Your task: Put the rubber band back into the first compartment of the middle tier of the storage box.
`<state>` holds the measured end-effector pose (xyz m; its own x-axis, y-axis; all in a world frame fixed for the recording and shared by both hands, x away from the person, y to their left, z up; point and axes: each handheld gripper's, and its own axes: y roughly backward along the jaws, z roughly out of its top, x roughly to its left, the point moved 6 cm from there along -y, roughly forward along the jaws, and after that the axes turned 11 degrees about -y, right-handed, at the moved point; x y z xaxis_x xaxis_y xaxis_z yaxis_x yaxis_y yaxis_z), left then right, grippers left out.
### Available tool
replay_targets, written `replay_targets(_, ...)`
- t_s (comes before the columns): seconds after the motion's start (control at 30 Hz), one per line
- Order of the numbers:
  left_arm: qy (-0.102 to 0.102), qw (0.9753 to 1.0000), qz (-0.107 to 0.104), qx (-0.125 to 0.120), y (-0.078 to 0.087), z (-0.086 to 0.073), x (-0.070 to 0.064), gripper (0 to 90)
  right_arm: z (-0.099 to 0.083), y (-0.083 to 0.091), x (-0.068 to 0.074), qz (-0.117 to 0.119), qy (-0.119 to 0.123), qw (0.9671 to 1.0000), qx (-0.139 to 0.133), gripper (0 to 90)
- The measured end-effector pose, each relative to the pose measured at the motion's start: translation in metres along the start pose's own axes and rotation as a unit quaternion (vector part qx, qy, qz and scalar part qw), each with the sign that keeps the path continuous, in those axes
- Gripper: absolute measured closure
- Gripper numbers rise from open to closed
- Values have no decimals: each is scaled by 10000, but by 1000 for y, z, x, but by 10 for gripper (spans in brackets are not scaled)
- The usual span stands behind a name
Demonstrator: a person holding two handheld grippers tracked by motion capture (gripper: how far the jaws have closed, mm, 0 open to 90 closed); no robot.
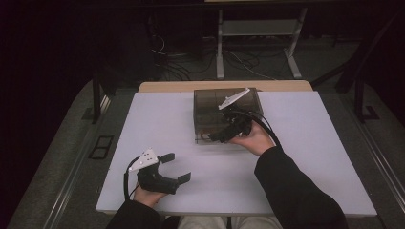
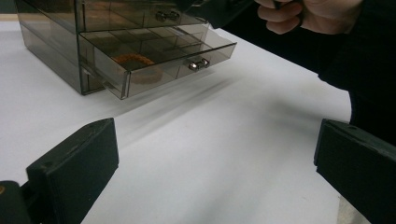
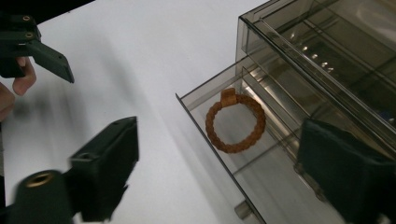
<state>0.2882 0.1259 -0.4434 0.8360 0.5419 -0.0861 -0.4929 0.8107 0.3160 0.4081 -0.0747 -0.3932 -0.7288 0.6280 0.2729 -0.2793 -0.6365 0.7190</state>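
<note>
While I watch from my remote seat, the scene reads so:
Right gripper [image 1: 228, 134]: jaws spread wide, holding nothing, at the front of the drawer box [image 1: 210, 102].
Drawer [image 3: 261, 154]: bottom one, pulled out toward me.
Bracelet [image 3: 236, 122]: brown braided ring, lying flat in the open drawer's end compartment.
Left gripper [image 1: 175, 167]: jaws apart, empty, low over the white table [image 1: 310, 157], well apart from the box.

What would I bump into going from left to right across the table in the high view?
The left black two-jaw gripper, open above the white table → the smoky see-through plastic drawer box → the right black two-jaw gripper at the box's front → bare white tabletop.
</note>
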Motion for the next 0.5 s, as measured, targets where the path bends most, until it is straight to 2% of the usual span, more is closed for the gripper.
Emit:
replay_targets(0.07,-1,10000,2,2,0,0,0,0,-2,4,1,-9,-24,10000,-38,5)
replay_targets(0.1,0,10000,2,1,0,0,0,0,-4,7,0,-104,-66,9999,-23,1)
replay_targets(0.17,1,10000,3,-1,0,0,0,0,-7,11,0,-83,-14,10000,-19,1)
replay_targets(0.5,-8,10000,13,19,0,-1,0,0,-25,34,-7,-129,-135,9997,-177,2)
